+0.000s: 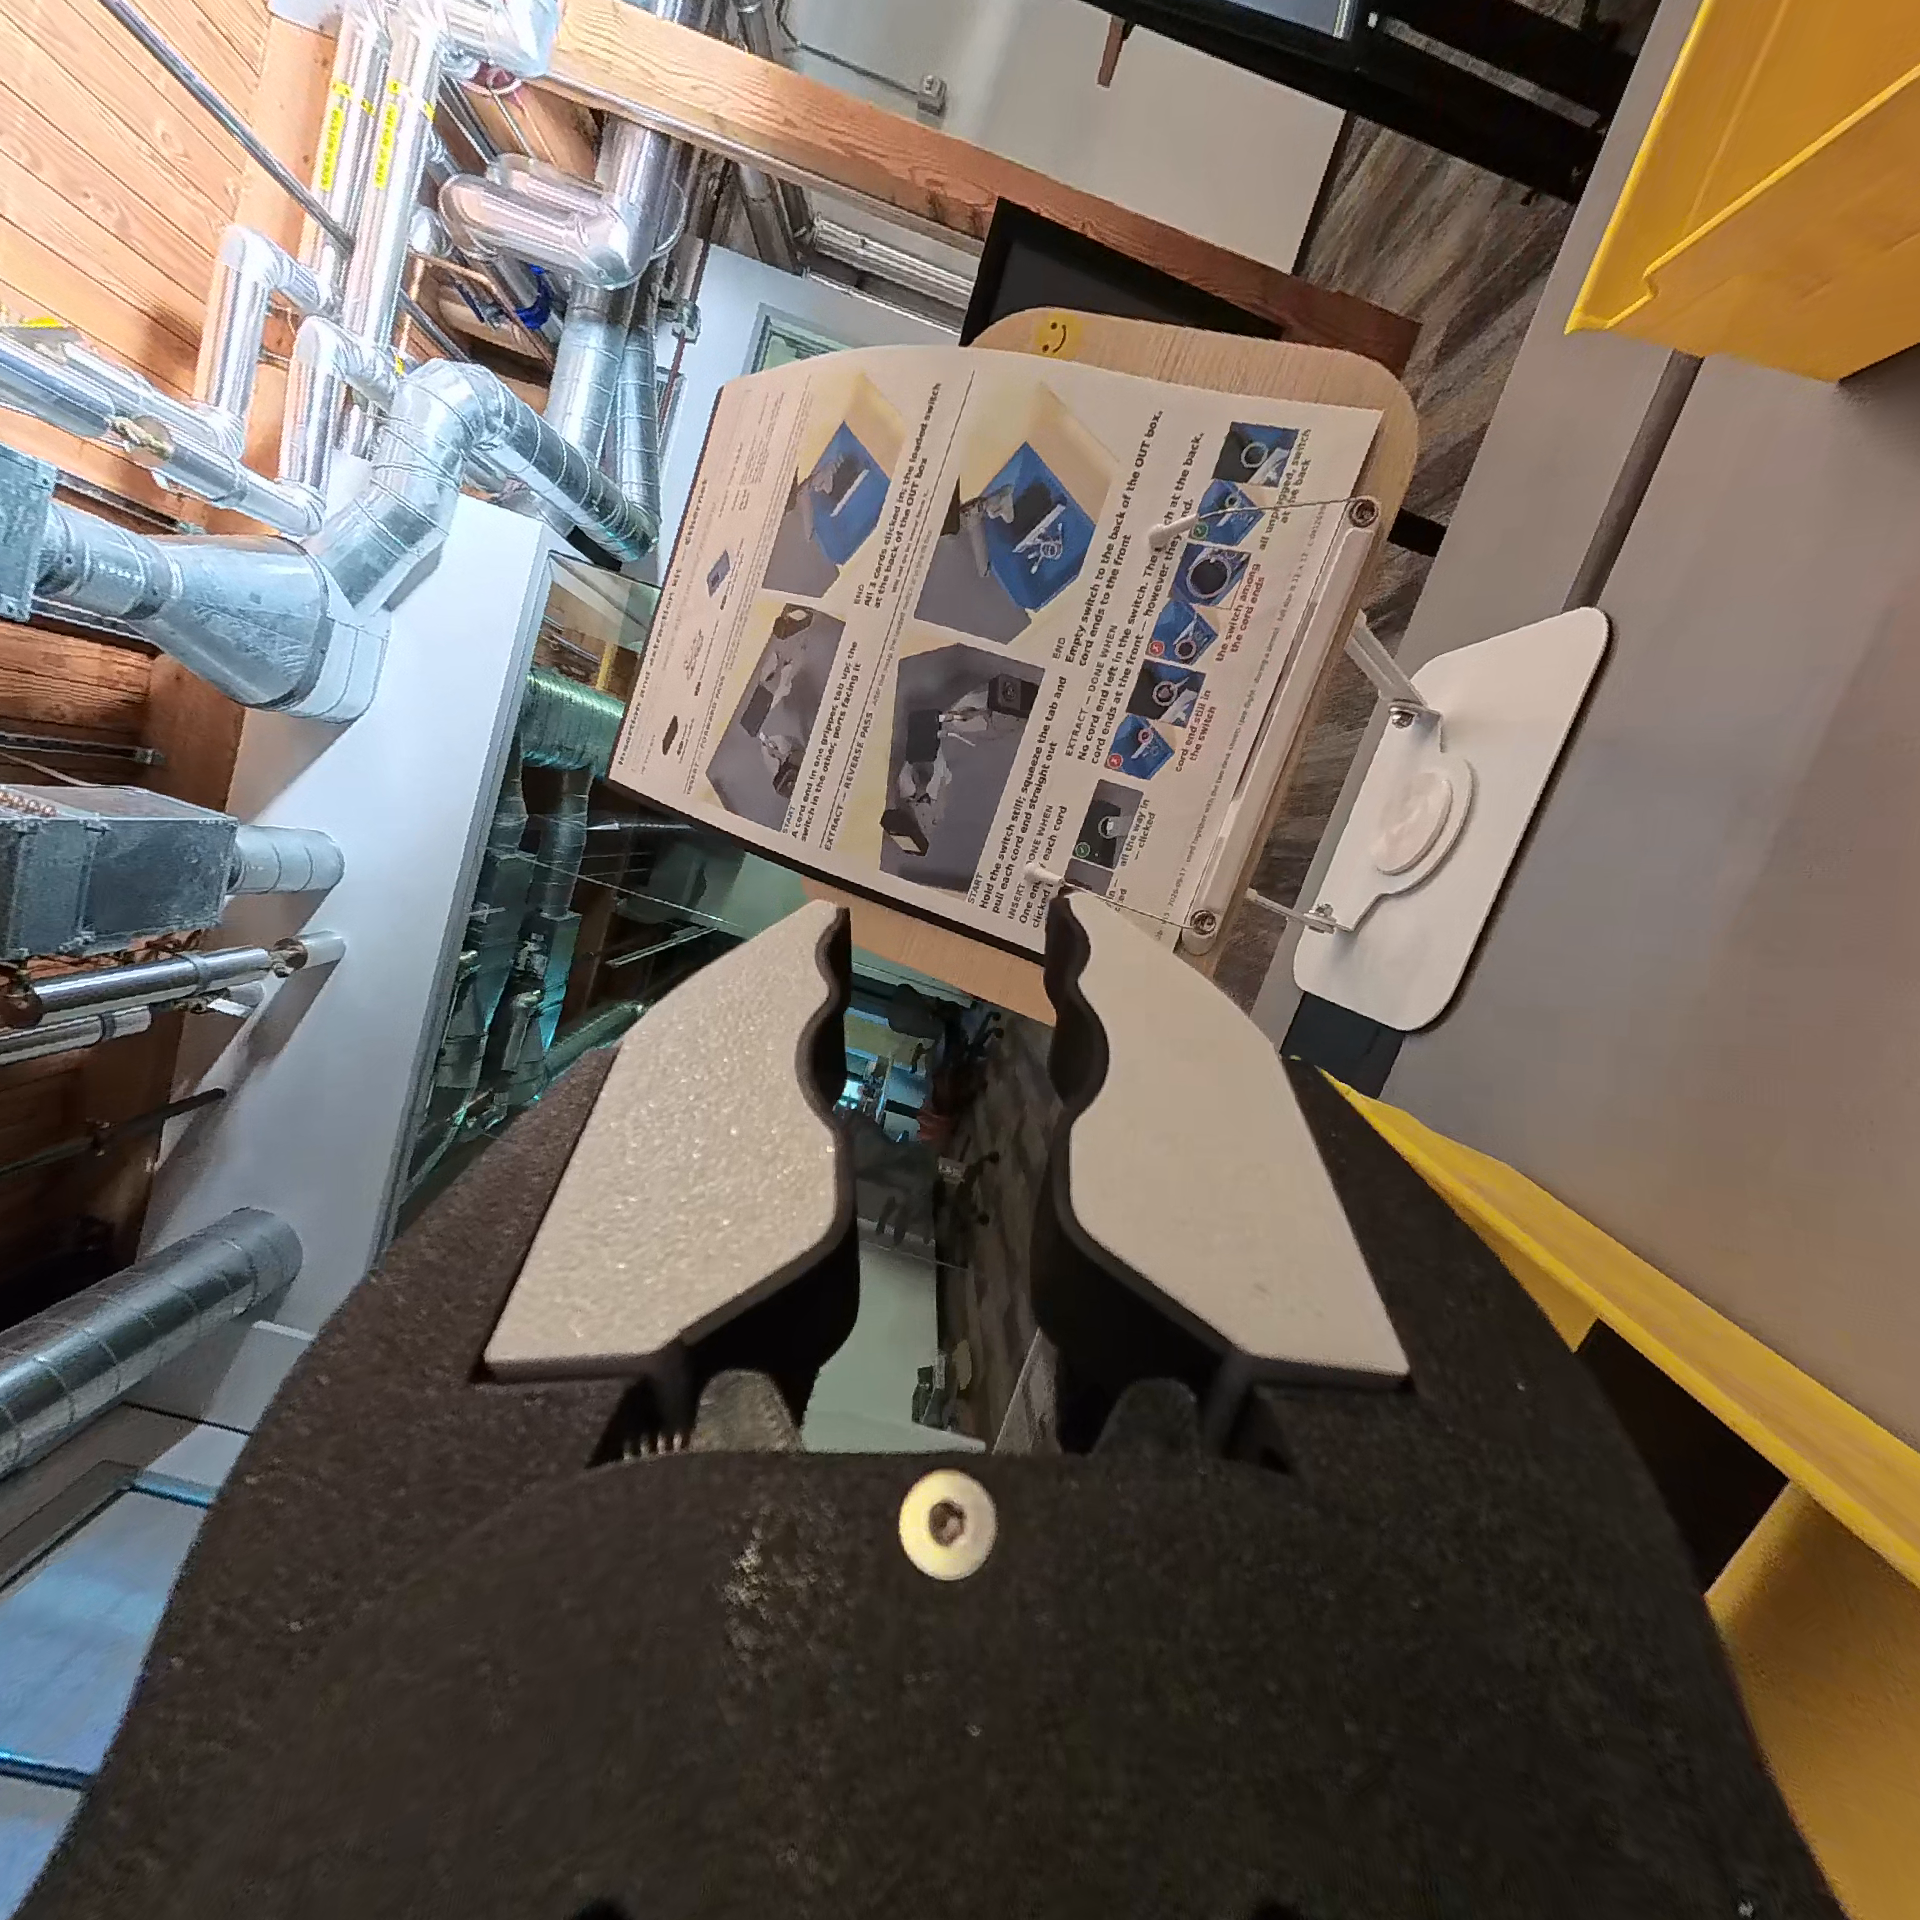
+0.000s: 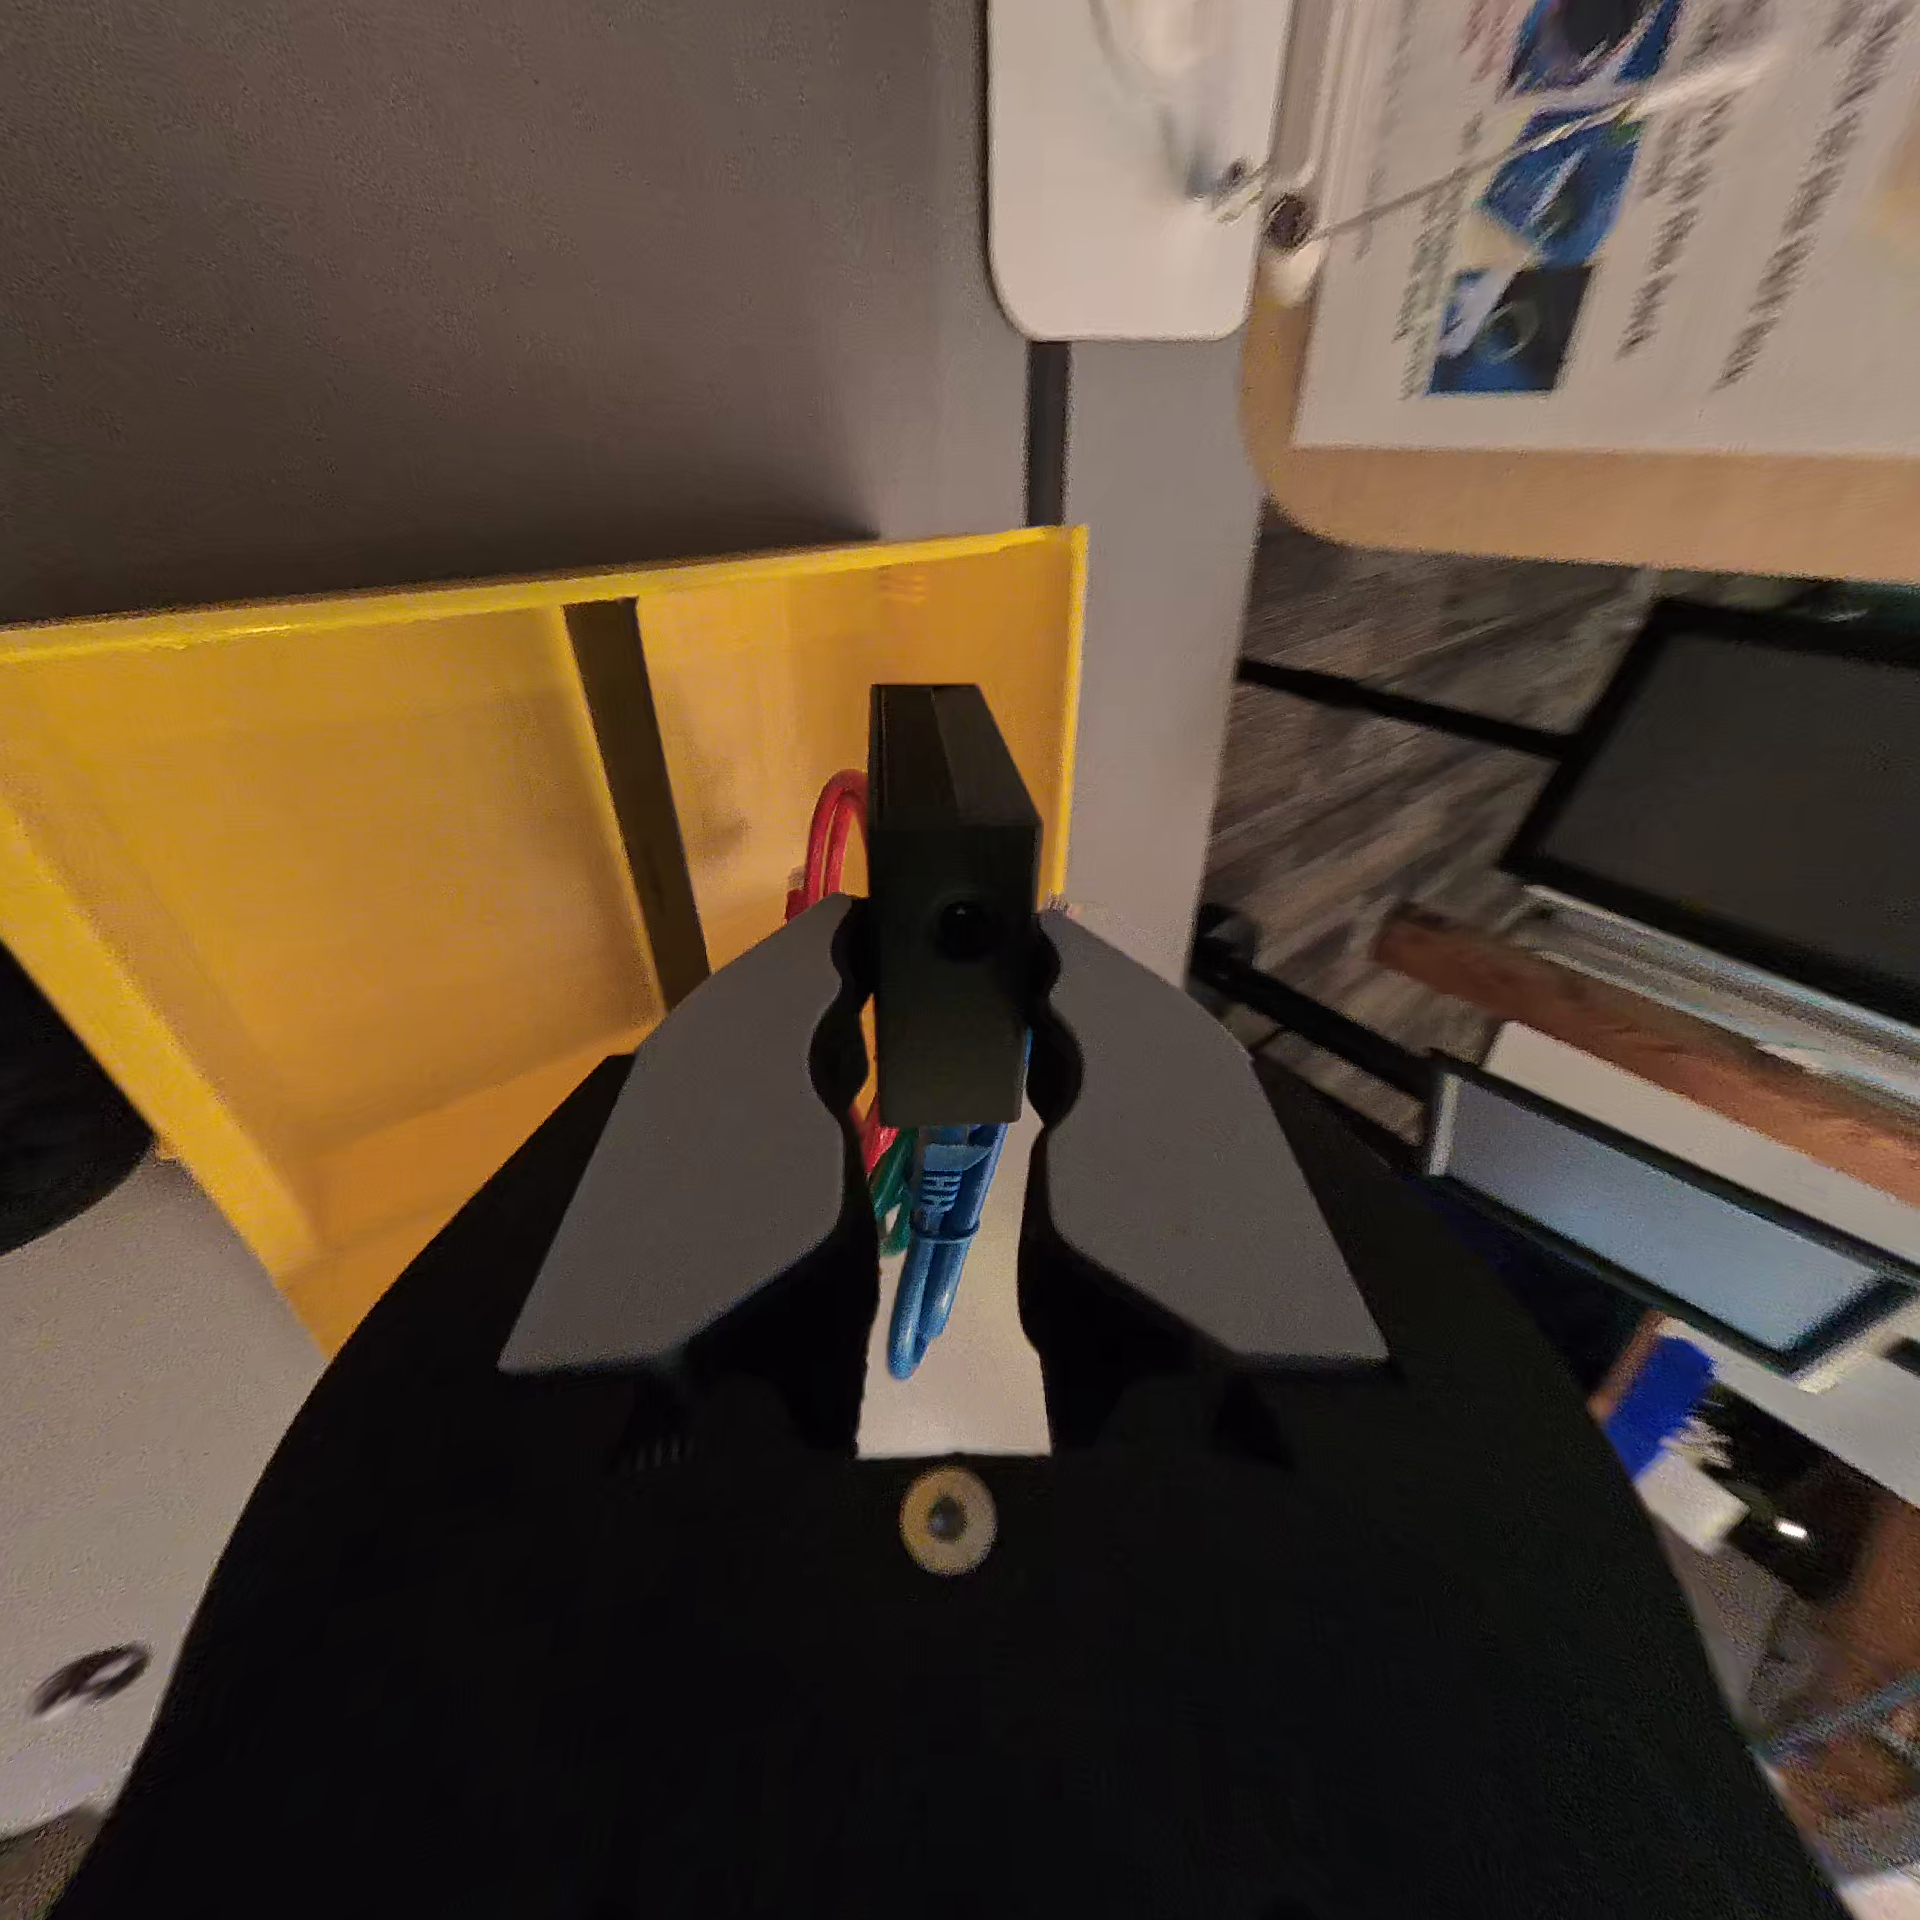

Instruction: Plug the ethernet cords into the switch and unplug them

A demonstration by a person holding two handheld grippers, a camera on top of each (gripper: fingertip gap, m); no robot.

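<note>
Jaws: we are pinching the black switch (image 2: 951, 914) between the fingers of the right gripper (image 2: 948, 940), at the centre of the right wrist view; the left gripper (image 1: 945, 920) is holding nothing, its jaws spread apart with only the room showing between them.
Switch: we are holding it on edge, its narrow face with a round socket turned toward the camera, in front of the yellow bin (image 2: 416, 831).
Cords: we are seeing a blue cord (image 2: 930, 1236) and a green cord (image 2: 891, 1174) hanging just below the switch, and a red cord (image 2: 836, 831) looping at its left; their plugs seem to sit in it, but the ports are hidden, so we cannot tell how firmly.
Progress: we are judging the plugging as likely done for these three; unplugging is looking like what is left, and the free left gripper is the one to do it.
Surroundings: we are facing an instruction sheet (image 1: 997, 644) on a wooden board (image 1: 1226, 364) in the left wrist view, on a white stand (image 1: 1475, 790); a yellow bin edge (image 1: 1766, 177) is sitting at upper right, ducts at upper left.
Obstacles: we are pointing the left gripper away from the switch, so it is needing to turn; the right fingers are crowding the cords below.
</note>
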